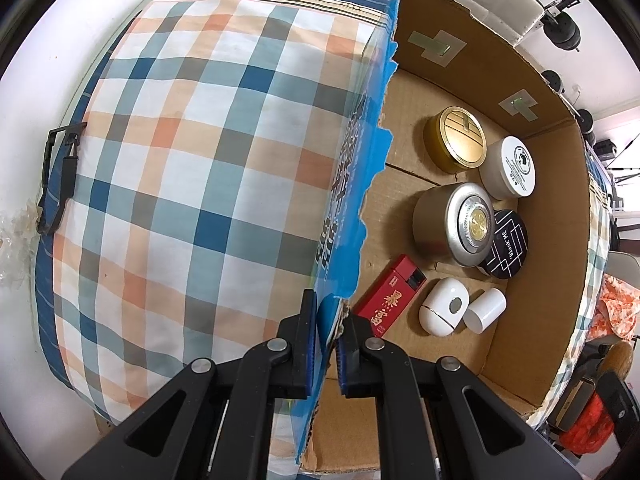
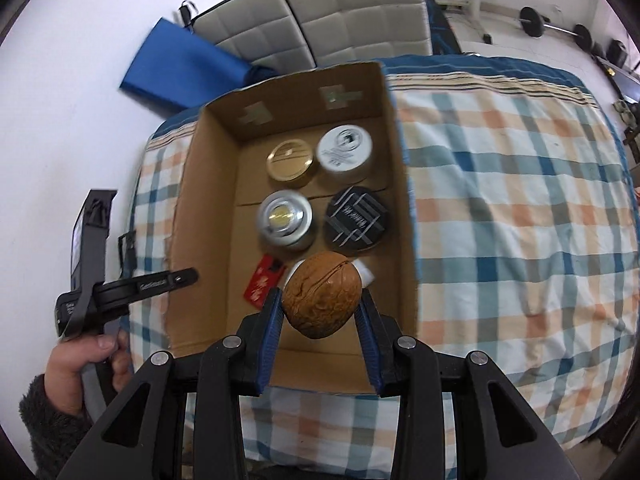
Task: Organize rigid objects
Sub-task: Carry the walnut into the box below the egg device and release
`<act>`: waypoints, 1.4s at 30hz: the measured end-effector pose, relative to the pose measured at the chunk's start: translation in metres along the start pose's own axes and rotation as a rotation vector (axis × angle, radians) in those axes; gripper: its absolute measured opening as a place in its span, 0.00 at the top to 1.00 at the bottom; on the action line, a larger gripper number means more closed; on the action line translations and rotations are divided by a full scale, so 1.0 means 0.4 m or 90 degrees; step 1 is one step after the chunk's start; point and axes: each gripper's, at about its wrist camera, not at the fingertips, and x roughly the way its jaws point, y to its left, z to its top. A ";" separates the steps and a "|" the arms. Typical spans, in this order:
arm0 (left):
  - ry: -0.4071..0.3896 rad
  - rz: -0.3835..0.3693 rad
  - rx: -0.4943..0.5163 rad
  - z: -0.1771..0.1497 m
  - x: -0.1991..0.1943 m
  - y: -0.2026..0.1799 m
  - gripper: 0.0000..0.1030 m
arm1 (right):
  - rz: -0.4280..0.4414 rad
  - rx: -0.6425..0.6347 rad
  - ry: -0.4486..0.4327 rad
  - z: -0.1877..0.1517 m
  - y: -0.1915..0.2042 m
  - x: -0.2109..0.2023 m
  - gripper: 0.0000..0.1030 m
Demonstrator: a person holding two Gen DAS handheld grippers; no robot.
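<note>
Above the cardboard box (image 2: 200, 184), right gripper (image 2: 320, 312) grips walnut (image 2: 320, 300) — left gripper (image 1: 326, 328) clamps its wall.

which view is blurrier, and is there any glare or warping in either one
Right wrist view: tins in the cardboard box are motion-smeared, while the walnut in the right claw stays sharp. Left wrist view: crisp, with glare on the silver tin. Both bulge with fisheye warping.

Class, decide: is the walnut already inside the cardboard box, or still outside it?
Outside: the walnut is clamped in the right gripper, held above the cardboard box.
</note>
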 end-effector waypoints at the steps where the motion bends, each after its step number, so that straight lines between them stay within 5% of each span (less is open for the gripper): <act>1: 0.000 0.000 0.001 0.000 0.000 0.001 0.94 | -0.001 -0.004 0.002 0.000 0.005 0.006 0.62; 12: 0.000 -0.001 0.004 -0.002 -0.002 0.002 0.94 | -0.007 -0.003 0.070 -0.018 0.012 0.137 0.62; 22: 0.000 0.000 0.005 -0.001 -0.002 0.002 0.94 | -0.070 -0.041 0.140 -0.059 0.035 0.303 0.62; 35: 0.001 -0.001 0.007 -0.004 -0.002 0.001 0.94 | -0.110 -0.043 0.183 -0.069 0.025 0.369 0.61; 39: 0.001 -0.002 0.007 -0.005 -0.001 0.000 0.94 | -0.103 -0.032 0.174 -0.067 0.023 0.355 0.31; 42: 0.002 -0.002 0.008 -0.006 -0.001 0.000 0.94 | -0.105 -0.034 0.145 -0.054 0.028 0.318 0.25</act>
